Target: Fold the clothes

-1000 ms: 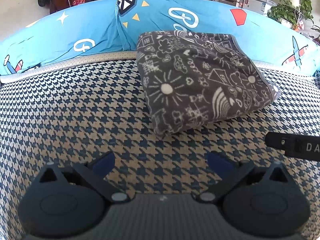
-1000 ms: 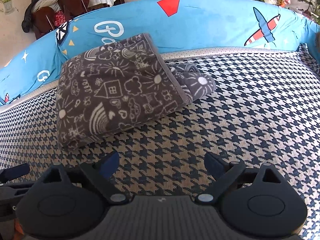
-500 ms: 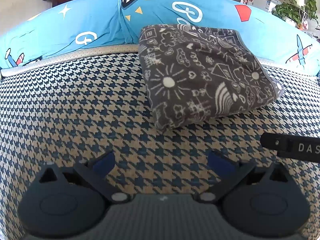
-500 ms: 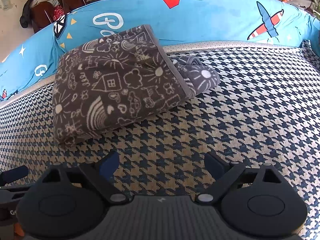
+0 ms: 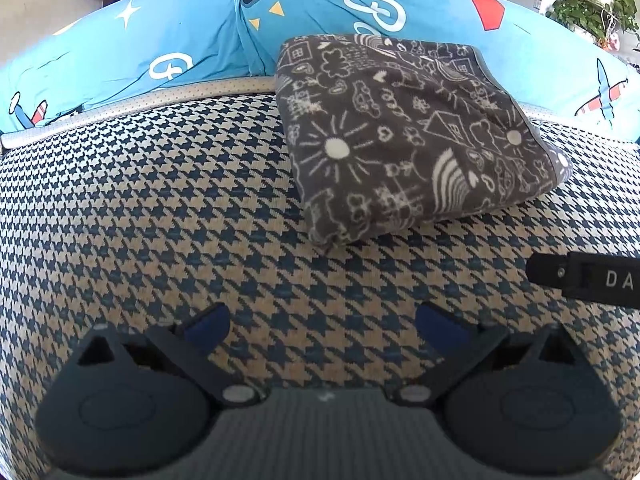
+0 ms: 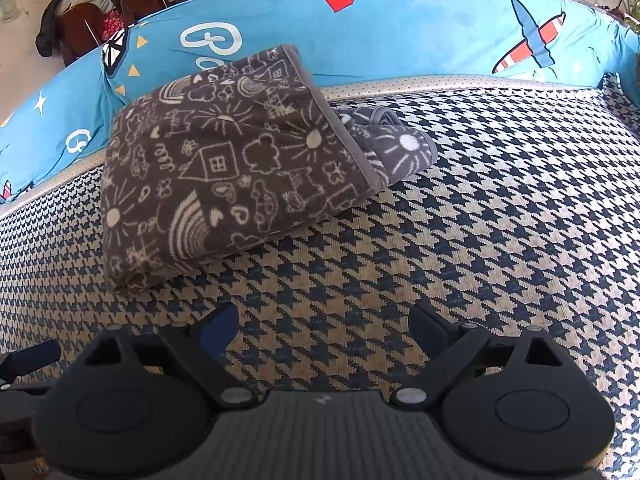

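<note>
Folding looks nearly done, so care is best spent on tidying: the garment [image 5: 412, 136] is seen as a thick grey bundle with white doodles, lying on the houndstooth sofa seat [image 5: 160, 216] with its far edge against the blue backrest [image 5: 192, 36]. From the left, the folded edge of the bundle appears neat and closed. Toward the right, a loose piece [image 6: 400, 148] is seen poking out past the trimmed edge, and it would be judged worth tucking under or folding in before the bundle is pressed flat. The left gripper [image 5: 322, 326] is held low over the seat, near the bundle's front corner, fingers spread wide and empty. The right gripper [image 6: 322, 326] is held just beside it, likewise level and pointed at the bundle, fingers parted with nothing between them. Neither is touching the cloth.
</note>
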